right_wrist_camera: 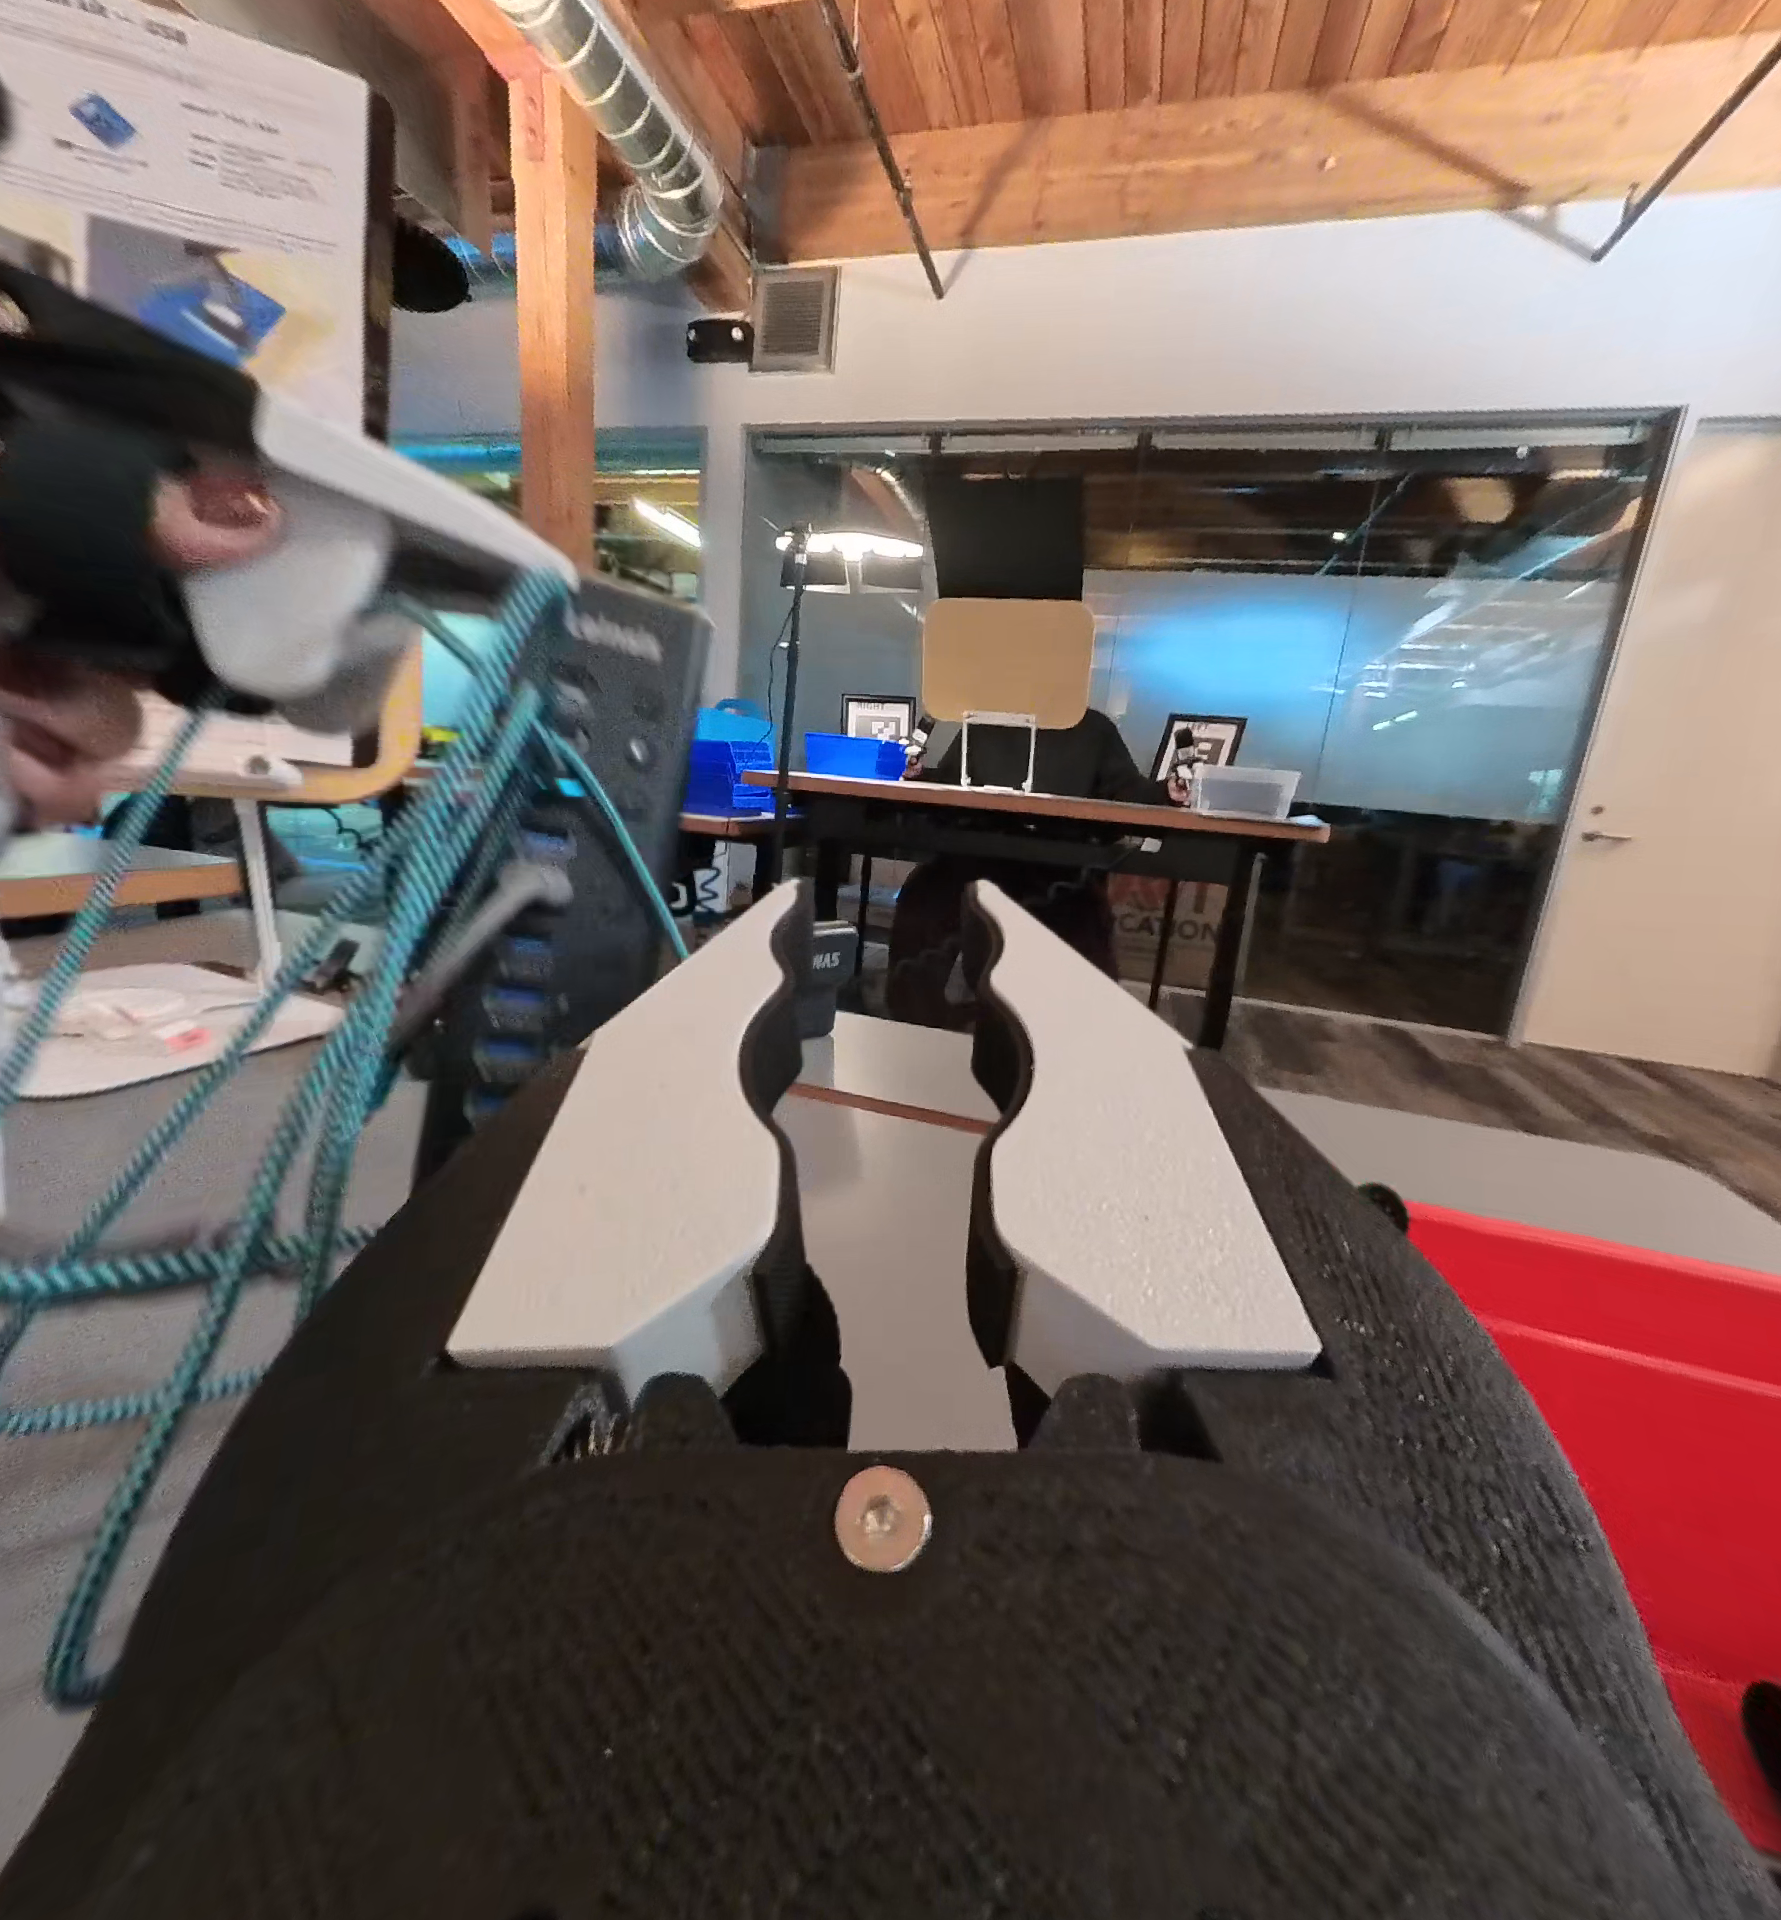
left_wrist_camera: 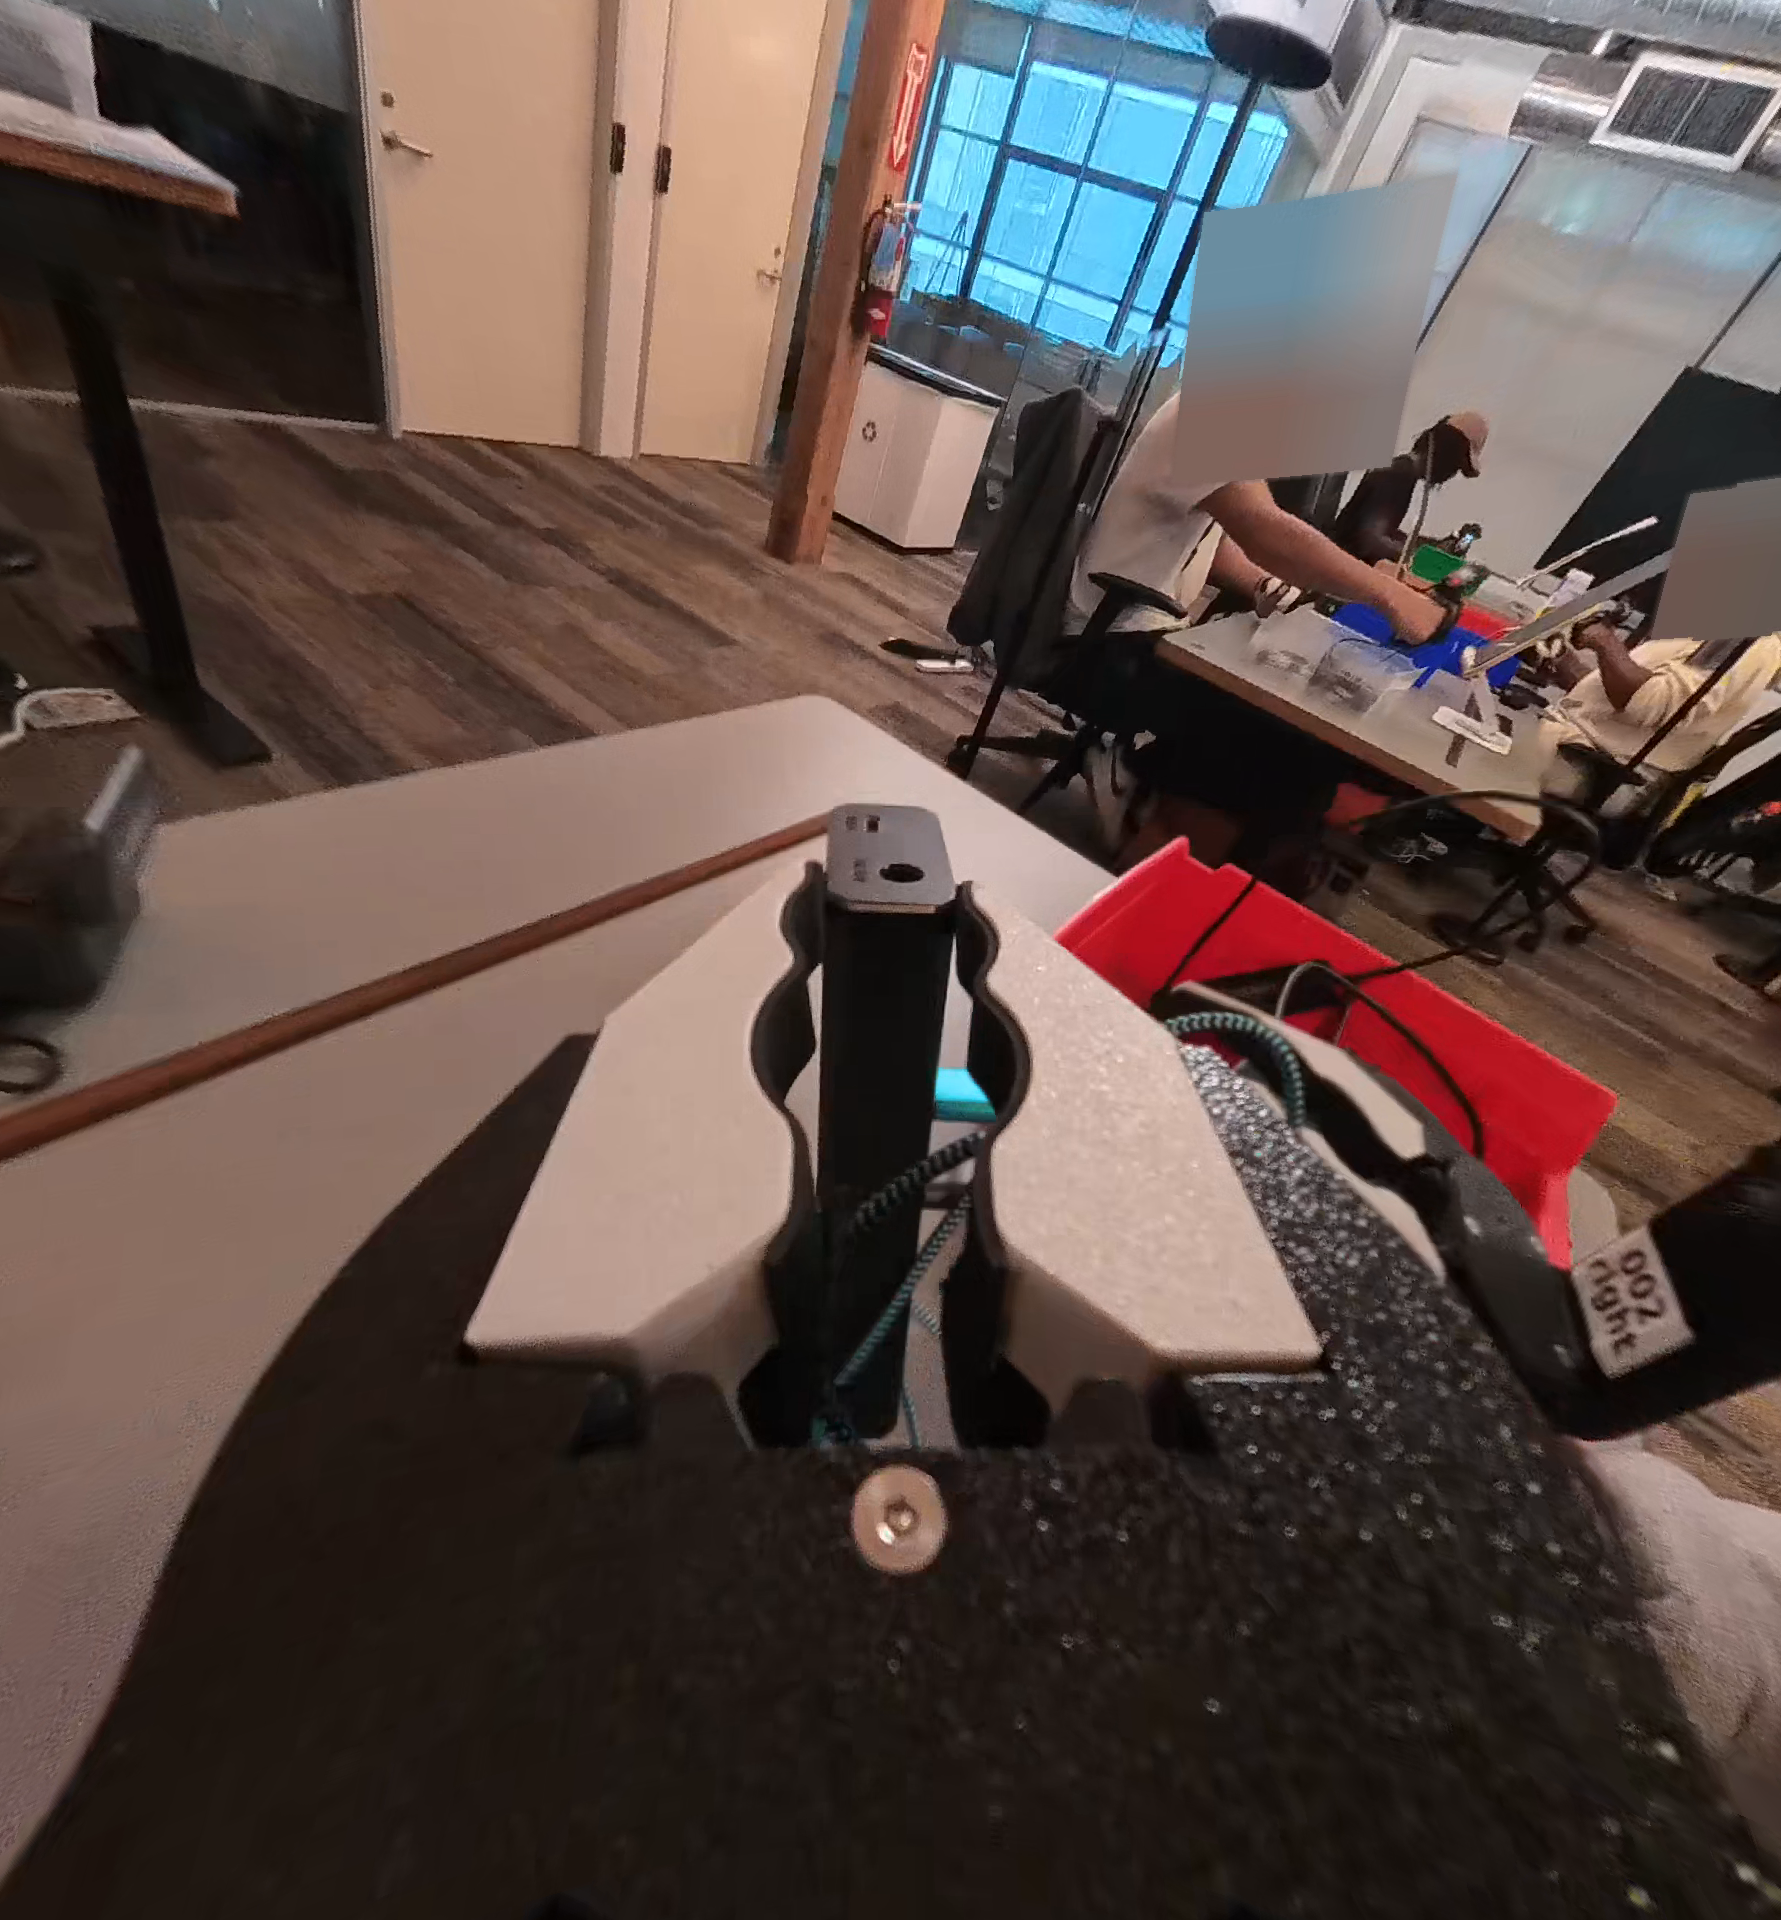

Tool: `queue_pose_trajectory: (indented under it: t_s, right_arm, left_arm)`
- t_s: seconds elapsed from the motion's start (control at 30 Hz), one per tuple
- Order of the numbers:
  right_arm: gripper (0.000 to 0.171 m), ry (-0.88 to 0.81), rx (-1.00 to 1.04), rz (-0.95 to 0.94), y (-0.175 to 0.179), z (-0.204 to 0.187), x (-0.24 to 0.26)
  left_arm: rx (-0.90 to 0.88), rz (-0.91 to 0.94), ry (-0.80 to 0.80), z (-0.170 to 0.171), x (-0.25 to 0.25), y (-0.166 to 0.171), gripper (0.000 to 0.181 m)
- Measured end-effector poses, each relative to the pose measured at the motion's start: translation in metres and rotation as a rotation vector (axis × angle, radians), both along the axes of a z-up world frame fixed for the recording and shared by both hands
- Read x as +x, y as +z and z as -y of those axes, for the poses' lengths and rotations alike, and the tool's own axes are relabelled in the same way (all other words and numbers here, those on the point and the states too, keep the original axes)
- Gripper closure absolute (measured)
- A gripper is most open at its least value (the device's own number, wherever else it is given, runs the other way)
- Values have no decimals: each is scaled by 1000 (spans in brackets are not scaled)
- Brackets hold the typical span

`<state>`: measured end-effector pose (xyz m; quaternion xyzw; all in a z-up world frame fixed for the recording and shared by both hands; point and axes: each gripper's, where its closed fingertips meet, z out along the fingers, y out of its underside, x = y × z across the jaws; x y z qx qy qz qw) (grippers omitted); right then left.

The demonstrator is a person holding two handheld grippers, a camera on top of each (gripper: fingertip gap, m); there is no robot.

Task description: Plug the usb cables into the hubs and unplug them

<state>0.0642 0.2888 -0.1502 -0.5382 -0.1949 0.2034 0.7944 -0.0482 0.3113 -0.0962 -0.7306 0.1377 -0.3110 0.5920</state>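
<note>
My left gripper [left_wrist_camera: 886,896] is shut on a black USB hub [left_wrist_camera: 881,997] and holds it upright above the grey table [left_wrist_camera: 242,1299]. Teal braided USB cables [left_wrist_camera: 901,1184] hang from the hub below the fingers. In the right wrist view the left gripper [right_wrist_camera: 418,540] is at the upper left with the dark hub [right_wrist_camera: 626,748], and the teal cables [right_wrist_camera: 273,1049] dangle in loops. My right gripper [right_wrist_camera: 886,914] is open and empty, to the right of the hub and apart from it. Its body also shows in the left wrist view [left_wrist_camera: 1488,1247].
A red bin [left_wrist_camera: 1385,997] stands at the table's right edge, with black cords in it; it also shows in the right wrist view [right_wrist_camera: 1644,1403]. A dark blurred object [left_wrist_camera: 24,904] and a black ring [left_wrist_camera: 13,1065] lie at far left. People work at other tables [left_wrist_camera: 1333,717]. The gap from one gripper's tips to the other's is roughly 12 cm. The dark blurred object [left_wrist_camera: 24,904] lies around 35 cm away from my left fingertips.
</note>
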Motion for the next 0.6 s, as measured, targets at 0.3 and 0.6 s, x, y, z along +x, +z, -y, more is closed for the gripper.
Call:
queue_pose_trajectory:
  t_s: [0.3,0.6]
  right_arm:
    - [144,11,32,51,2,6,-7]
    - [148,101,-165,148,-31,-7,-29]
  left_arm:
    - [-76,161,5,-11,19,-60,159]
    - [-59,187,183,-8,-38,-91,159]
